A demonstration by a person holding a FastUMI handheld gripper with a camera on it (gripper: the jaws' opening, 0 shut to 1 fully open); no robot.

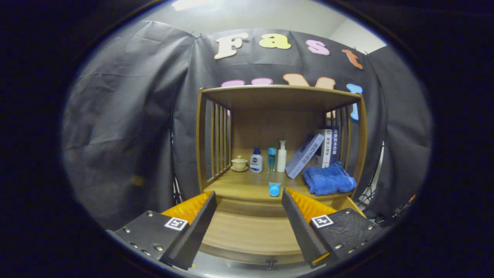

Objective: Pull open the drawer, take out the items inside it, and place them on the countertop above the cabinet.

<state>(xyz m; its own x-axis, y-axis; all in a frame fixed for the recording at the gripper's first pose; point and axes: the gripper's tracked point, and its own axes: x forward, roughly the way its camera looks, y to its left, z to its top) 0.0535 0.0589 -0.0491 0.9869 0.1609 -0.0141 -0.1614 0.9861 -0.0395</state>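
The gripper (247, 216) holds nothing, fingers spread wide above the pulled-out drawer (251, 231), probably just clear of a placement. Just ahead, a small blue cup (274, 189) rests on the countertop (239, 187) near a folded blue towel (328, 179).

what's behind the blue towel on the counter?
Books stand and lean behind the blue towel, lower edges hidden by it. Fingers open, empty.

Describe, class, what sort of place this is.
Probably a mock-up home corner in a test booth: a wooden shelf cabinet with toiletry bottles, a folded blue towel and books. The open claw holds nothing.
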